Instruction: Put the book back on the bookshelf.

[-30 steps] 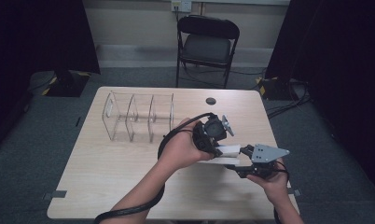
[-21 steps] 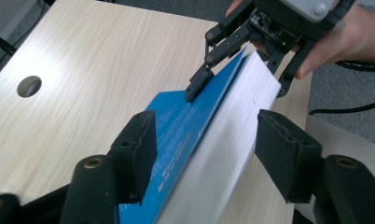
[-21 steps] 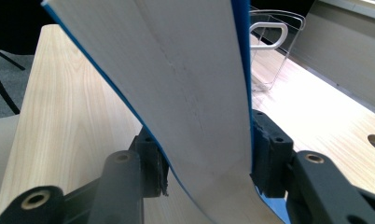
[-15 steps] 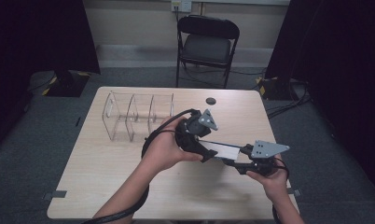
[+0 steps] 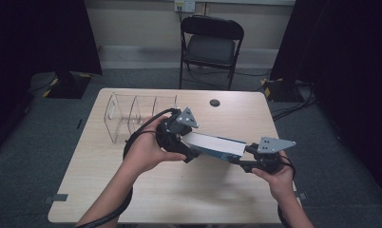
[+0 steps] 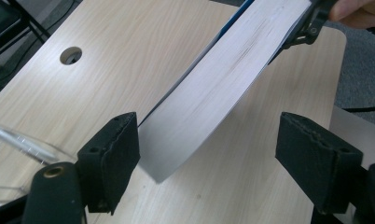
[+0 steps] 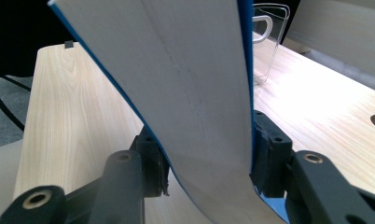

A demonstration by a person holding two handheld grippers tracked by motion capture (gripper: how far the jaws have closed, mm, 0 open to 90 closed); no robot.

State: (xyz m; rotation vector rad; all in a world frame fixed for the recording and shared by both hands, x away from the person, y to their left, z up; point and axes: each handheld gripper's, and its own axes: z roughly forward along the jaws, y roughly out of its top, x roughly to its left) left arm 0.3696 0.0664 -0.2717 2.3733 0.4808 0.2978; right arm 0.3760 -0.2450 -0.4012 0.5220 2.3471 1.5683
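High view sat above our side, looking forward and down on the whole table [image 5: 132, 190], chair [image 5: 211, 45] behind it. Left gripper view rode close over the tabletop, facing along the book [image 6: 213, 93] toward the right gripper [image 6: 311, 25]. Right gripper view looked back along the same book [image 7: 185, 93] toward the clear rack [image 7: 265, 42]. All three shared book and tabletop.

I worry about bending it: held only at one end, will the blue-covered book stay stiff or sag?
Probably it sags somewhat: the book curves where the right tool clamps it. Its free end lies between the left tool's open jaws, unsupported. The thick page block suggests moderate weight.
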